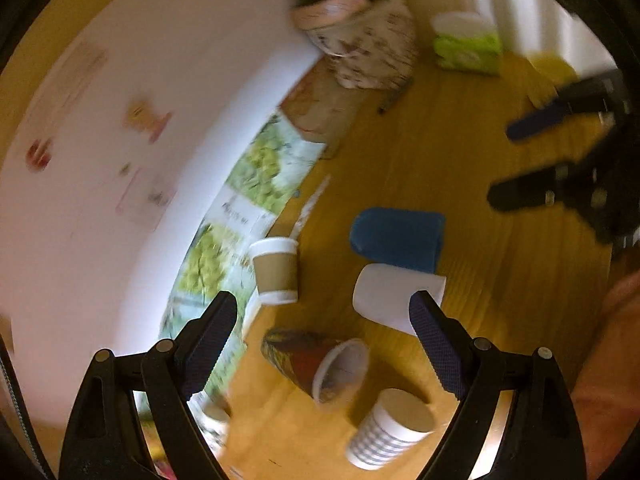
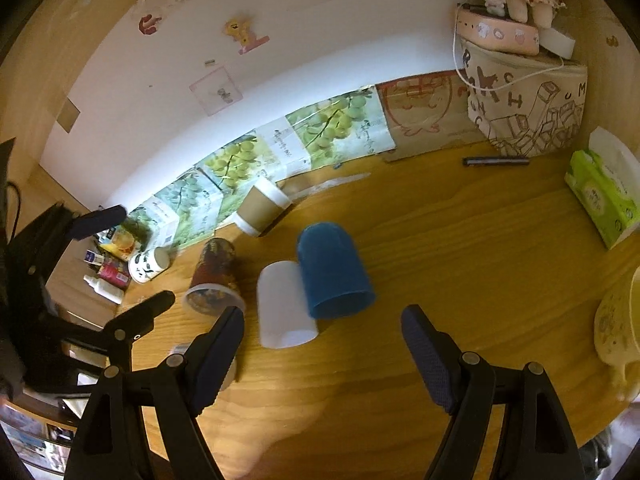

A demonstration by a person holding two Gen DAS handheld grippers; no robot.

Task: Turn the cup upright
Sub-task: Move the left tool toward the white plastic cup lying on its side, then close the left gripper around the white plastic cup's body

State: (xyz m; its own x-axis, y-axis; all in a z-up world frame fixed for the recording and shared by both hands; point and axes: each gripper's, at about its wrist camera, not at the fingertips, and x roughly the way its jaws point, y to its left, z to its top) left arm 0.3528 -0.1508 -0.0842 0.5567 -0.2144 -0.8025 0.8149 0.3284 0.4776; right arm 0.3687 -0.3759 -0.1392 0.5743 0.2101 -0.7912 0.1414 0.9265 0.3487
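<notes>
Several cups stand or lie on the wooden desk. A blue cup [image 2: 332, 270] and a white cup [image 2: 282, 308] stand upside down side by side; they also show in the left wrist view, blue [image 1: 396, 238] and white [image 1: 394, 296]. A dark printed cup [image 1: 316, 364] lies on its side, also in the right wrist view [image 2: 212, 276]. A brown paper cup [image 1: 275, 270] and a striped cup [image 1: 390, 426] are near. My left gripper [image 1: 324, 316] is open above the cups. My right gripper [image 2: 322, 328] is open just short of the white and blue cups.
A green tissue pack [image 2: 604, 196], a printed bag with a doll [image 2: 524, 92], a pen [image 2: 496, 161] and grape-print boxes [image 2: 280, 148] line the desk's back and right. A yellow cup [image 2: 618, 320] stands at the right edge. Small bottles [image 2: 108, 276] crowd the left.
</notes>
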